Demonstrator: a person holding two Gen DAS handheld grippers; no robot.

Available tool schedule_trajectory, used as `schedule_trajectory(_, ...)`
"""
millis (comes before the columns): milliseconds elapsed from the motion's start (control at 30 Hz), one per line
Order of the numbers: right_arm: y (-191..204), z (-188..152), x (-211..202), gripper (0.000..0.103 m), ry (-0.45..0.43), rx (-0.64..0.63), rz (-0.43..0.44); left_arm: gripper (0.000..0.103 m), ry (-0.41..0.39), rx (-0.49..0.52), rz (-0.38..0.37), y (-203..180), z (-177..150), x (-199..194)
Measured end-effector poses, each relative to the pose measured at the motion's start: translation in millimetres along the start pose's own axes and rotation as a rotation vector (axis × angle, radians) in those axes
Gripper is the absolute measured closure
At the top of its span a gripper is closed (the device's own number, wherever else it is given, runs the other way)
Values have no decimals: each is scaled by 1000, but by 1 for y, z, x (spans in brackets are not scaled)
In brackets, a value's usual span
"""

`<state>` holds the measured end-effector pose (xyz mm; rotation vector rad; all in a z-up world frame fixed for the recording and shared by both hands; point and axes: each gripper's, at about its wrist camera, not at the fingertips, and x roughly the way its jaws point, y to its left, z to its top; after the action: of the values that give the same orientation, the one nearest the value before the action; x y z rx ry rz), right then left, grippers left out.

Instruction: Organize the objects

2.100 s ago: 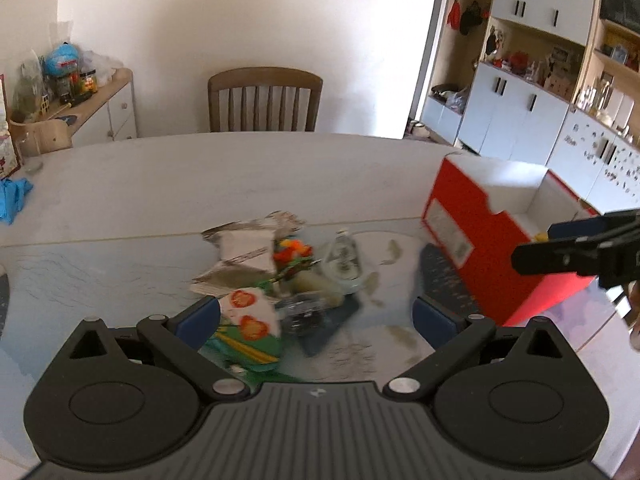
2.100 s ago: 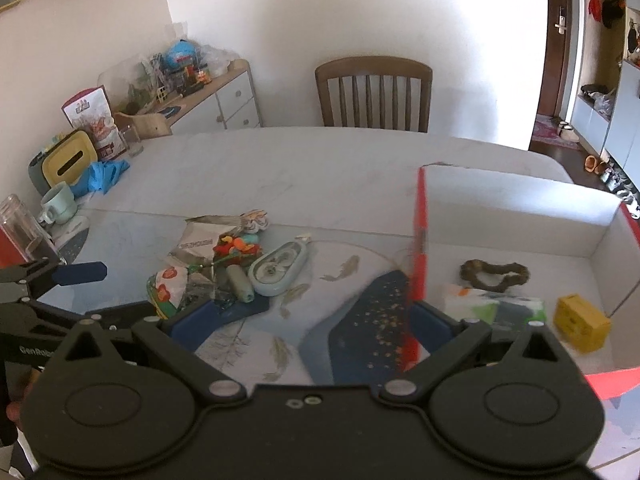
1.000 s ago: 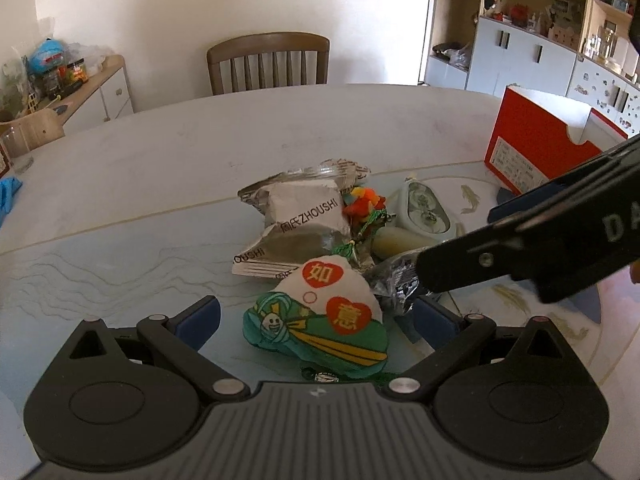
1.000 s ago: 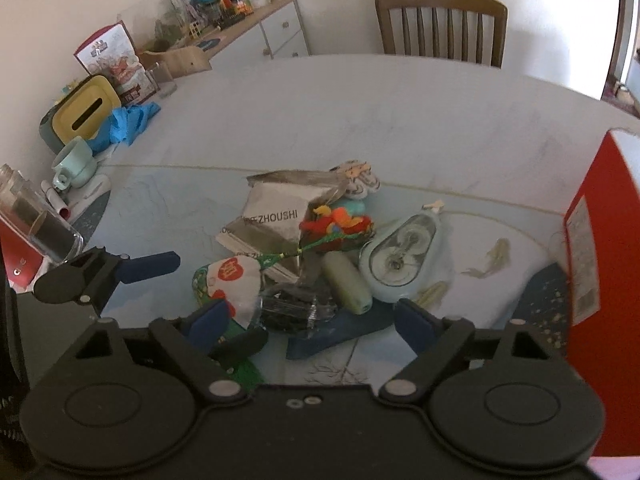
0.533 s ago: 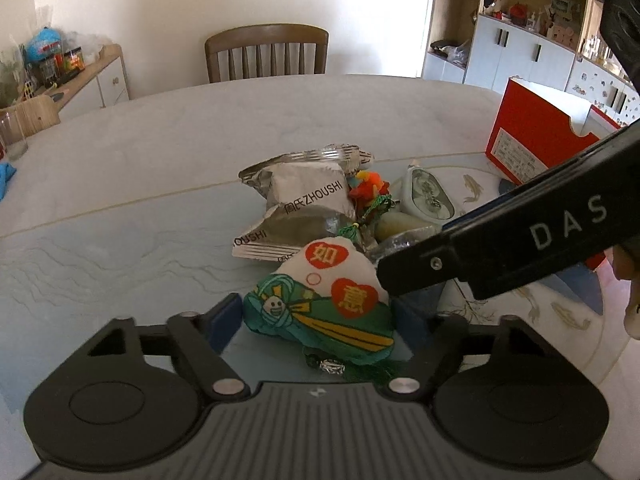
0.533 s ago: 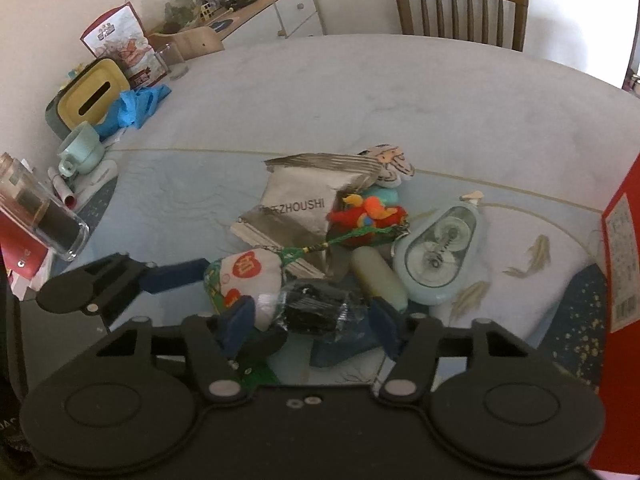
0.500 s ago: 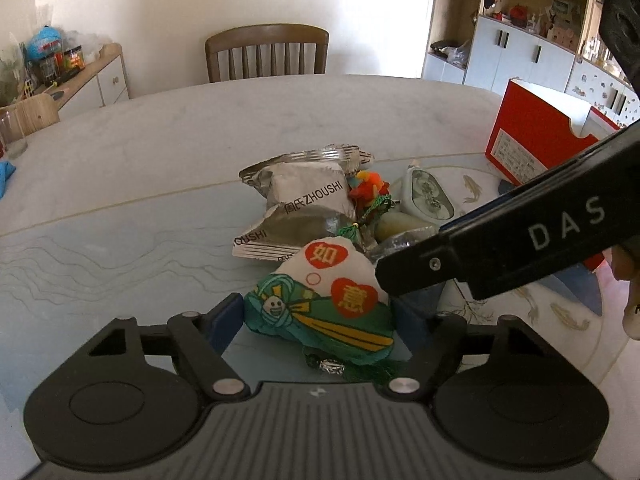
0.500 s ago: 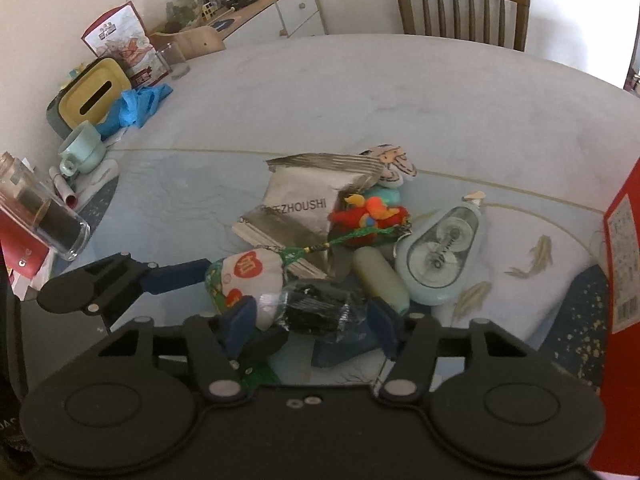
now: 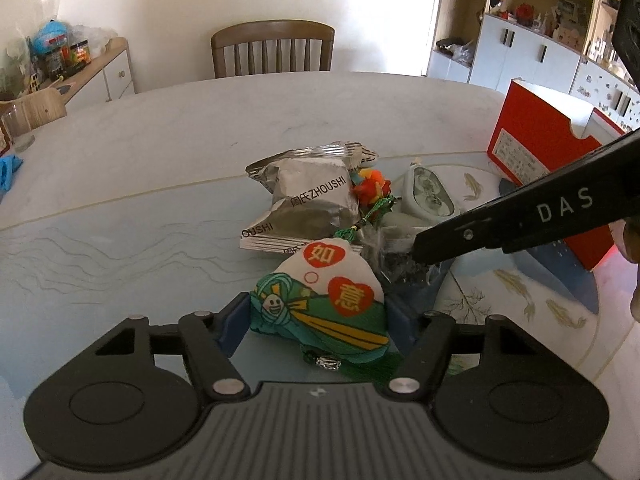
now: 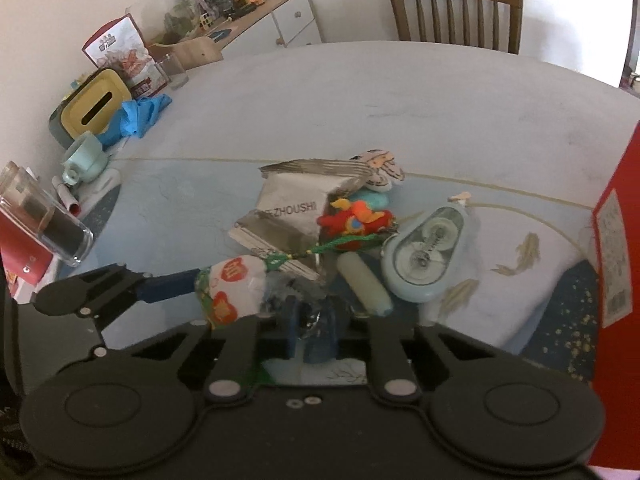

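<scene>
Two grippers, both pinched shut on something. Left gripper clamped across the sachet, at the near edge of the pile on the table; two red hearts on its white top, marked 如 and 意. Right gripper squeezed narrow on one crinkly clear-wrapped dark packet, just beside the sachet; "DAS" in grey letters along its black arm. One silver packet behind, printed "ZHOUSHI". One pale tape dispenser and one red tassel toy, close together in the same pile. One red box with a white label, text too small to read, near the table's right edge. Pile well apart from the far rim and the one chair.
</scene>
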<state>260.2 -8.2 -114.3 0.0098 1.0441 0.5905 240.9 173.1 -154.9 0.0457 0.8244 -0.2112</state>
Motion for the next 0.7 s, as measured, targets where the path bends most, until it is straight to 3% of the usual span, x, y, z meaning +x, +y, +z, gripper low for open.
schedule_trajectory(167,1,-2,-12,102,-37,-1,4,34,-5,-5,10,-3,2,-7)
schedule_trajectory(433,-1,-7,-27,98,-43,-30,7,34,-13,-3,16,-7,0,-19)
schedule_trajectory(600,-5,-9,-22,67,-19,-8,6,34,-17,-13,13,-4,-6,-25)
schedule_trajectory(667,-3,-10,-22,43,-29,-7,11,34,-13,-15,21,-3,-10,-26)
schedule_trajectory(700,-1,-10,-22,38,-35,-8,12,34,-11,-23,26,-1,-12,-27)
